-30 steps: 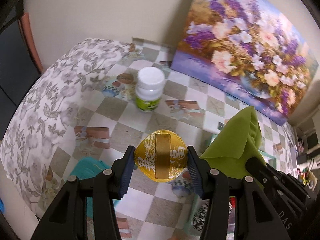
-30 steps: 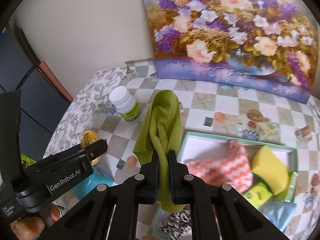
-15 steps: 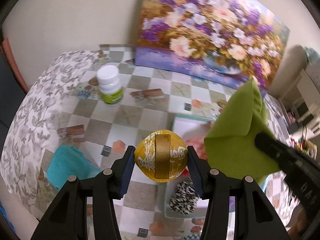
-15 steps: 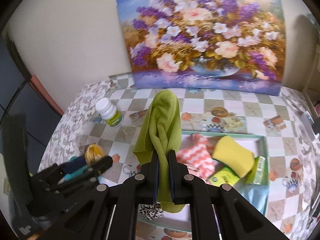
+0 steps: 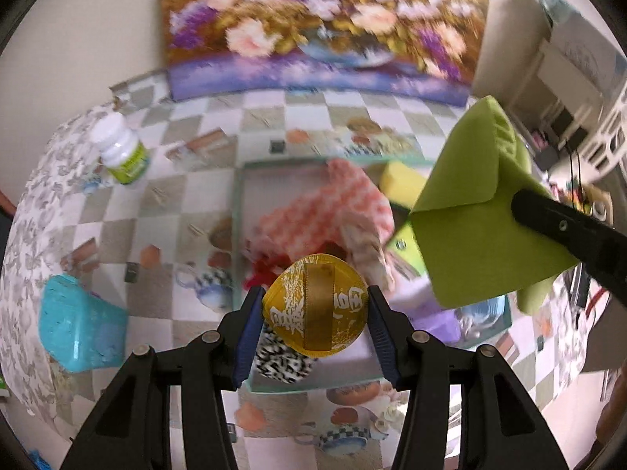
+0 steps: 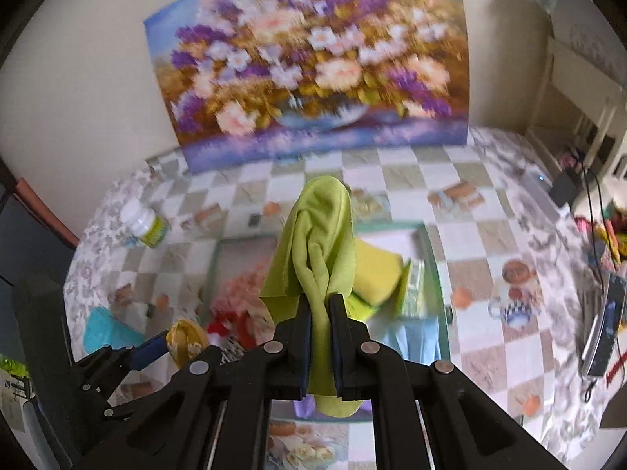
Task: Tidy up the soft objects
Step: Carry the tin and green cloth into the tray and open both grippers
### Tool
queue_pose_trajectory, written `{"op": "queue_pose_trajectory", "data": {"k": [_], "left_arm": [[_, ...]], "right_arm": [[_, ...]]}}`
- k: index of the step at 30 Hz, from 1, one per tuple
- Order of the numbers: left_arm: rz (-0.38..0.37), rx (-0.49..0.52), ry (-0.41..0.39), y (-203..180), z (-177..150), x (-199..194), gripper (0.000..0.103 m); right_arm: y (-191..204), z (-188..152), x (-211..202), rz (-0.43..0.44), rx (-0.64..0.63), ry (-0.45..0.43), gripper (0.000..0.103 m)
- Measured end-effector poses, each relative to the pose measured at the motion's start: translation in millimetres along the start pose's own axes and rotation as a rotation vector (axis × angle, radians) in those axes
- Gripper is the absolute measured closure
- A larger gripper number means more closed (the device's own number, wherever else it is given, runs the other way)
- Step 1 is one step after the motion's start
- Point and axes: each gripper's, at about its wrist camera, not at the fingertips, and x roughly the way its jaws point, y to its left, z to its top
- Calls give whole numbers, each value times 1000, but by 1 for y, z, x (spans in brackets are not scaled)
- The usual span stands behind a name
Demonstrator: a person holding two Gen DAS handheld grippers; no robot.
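Observation:
My left gripper (image 5: 315, 313) is shut on a round gold pouch (image 5: 315, 305) and holds it above the near left part of a teal-rimmed tray (image 5: 237, 211). My right gripper (image 6: 321, 305) is shut on a lime green cloth (image 6: 317, 243), held above the tray (image 6: 435, 258); the cloth also shows in the left wrist view (image 5: 470, 211). The tray holds a pink chevron cloth (image 5: 325, 211), a yellow sponge (image 6: 378, 266), a black-and-white spotted item (image 5: 280, 360), a red item (image 5: 270, 270) and a light blue cloth (image 6: 411, 338).
A white pill bottle with a green label (image 5: 121, 152) stands at the back left of the checkered tablecloth. A turquoise cloth (image 5: 78, 325) lies at the left edge. A flower painting (image 6: 309, 66) leans on the wall. Clutter and cables lie at the right.
Both grippers have swung right and forward over the tray, still holding the pouch and the green cloth. The bottle and turquoise cloth now lie further left in view.

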Motion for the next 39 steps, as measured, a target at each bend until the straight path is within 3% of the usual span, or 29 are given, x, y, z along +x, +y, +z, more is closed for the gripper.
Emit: {"op": "queue_pose_trajectory", "data": {"k": [10, 13, 16, 20, 23, 25, 29, 38, 39], "left_arm": [[-12, 14, 128, -9, -9, 48, 49], [-26, 12, 122, -8, -8, 44, 48], [-37, 10, 103, -6, -6, 37, 38], [-48, -9, 90, 0, -5, 30, 35], [-42, -35, 81, 10, -6, 27, 31], [-31, -49, 75, 16, -7, 26, 30], [23, -82, 40, 33, -10, 21, 15], [104, -137, -39, 65, -21, 1, 6], [111, -139, -44, 67, -22, -1, 6]], "right_arm": [[-8, -25, 70, -39, 11, 203, 91], [-12, -27, 75, -49, 22, 212, 90], [-13, -26, 71, -51, 32, 204, 90], [-13, -25, 67, -66, 35, 194, 84], [-12, -25, 65, -76, 33, 185, 68], [-12, -27, 63, -88, 33, 180, 51], [-9, -32, 57, -99, 29, 165, 41], [12, -45, 36, -122, -31, 90, 0], [14, -47, 33, -122, -36, 81, 0]]}}
